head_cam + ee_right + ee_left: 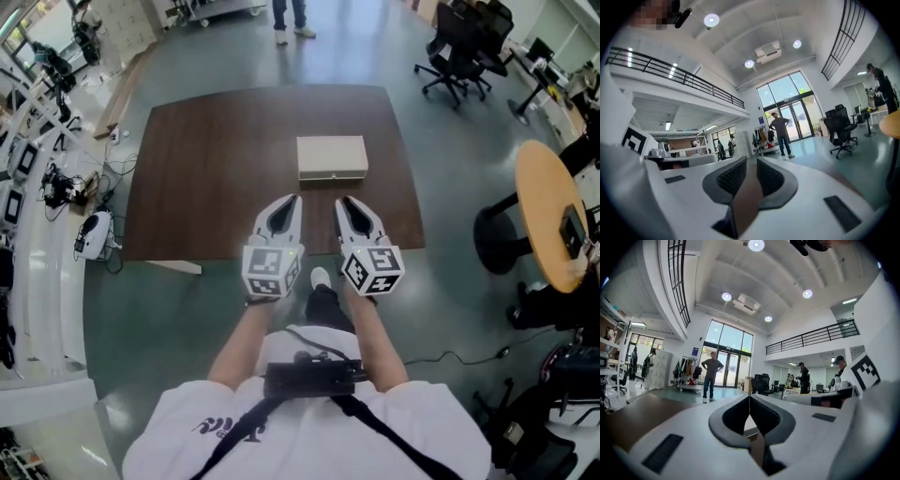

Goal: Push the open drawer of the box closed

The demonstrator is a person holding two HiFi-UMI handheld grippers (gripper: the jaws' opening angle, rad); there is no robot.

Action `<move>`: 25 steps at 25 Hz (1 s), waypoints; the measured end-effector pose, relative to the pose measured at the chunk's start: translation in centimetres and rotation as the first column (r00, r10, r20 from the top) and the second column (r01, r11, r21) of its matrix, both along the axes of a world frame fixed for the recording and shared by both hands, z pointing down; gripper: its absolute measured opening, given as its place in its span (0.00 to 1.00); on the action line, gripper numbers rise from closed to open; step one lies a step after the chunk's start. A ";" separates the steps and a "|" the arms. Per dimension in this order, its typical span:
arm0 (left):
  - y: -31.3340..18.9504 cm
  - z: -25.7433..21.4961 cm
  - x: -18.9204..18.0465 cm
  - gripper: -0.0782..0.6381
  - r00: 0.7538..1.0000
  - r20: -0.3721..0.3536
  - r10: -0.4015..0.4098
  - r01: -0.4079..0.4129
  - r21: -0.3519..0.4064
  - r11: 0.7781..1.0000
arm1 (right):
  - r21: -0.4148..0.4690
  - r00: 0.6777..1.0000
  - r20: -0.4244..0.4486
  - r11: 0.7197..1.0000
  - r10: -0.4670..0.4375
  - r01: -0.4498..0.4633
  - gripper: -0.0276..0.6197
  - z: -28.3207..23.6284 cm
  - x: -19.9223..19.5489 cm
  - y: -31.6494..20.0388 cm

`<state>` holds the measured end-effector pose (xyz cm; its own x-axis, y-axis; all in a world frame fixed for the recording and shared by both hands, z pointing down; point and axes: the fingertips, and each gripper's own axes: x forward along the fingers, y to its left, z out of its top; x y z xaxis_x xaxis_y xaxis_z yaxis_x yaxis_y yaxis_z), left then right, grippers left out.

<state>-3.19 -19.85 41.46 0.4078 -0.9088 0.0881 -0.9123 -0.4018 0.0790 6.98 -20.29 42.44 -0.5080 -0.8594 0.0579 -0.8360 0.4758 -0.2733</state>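
Note:
A beige box [331, 155] lies on the dark brown table [206, 178], right of its middle, with its front face [332, 175] turned toward me. How far the drawer stands out I cannot tell from above. Both grippers hover over the table's near edge, a short way in front of the box. My left gripper [294, 200] is shut with its tips touching [749, 398], and a sliver of the beige box [750, 428] shows below them. My right gripper [343, 202] points at the box's front, its jaws a little apart [751, 164] with only table showing between them.
Black office chairs [461, 42] stand beyond the table's far right corner. A round yellow table [548, 211] is at the right. Cables and equipment [92, 234] lie on the floor at the left. A person [289, 19] stands far behind the table.

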 end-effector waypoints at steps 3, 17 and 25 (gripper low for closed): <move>1.2 -2.1 0.0 0.12 1.000 0.000 0.008 -0.008 0.040 0.999 | 0.074 0.999 -0.041 0.997 -0.002 0.005 0.16 -2.9 -0.8 1.2; 5.2 -4.7 -0.6 0.12 0.999 -0.012 0.036 -0.034 0.115 0.993 | 0.148 0.997 -0.082 0.989 0.002 0.010 0.05 -5.9 -3.3 5.1; 6.5 -4.8 -0.8 0.12 0.999 -0.004 0.041 -0.040 0.121 0.992 | 0.140 0.990 -0.136 0.990 0.044 -0.024 0.05 -5.7 -3.6 6.4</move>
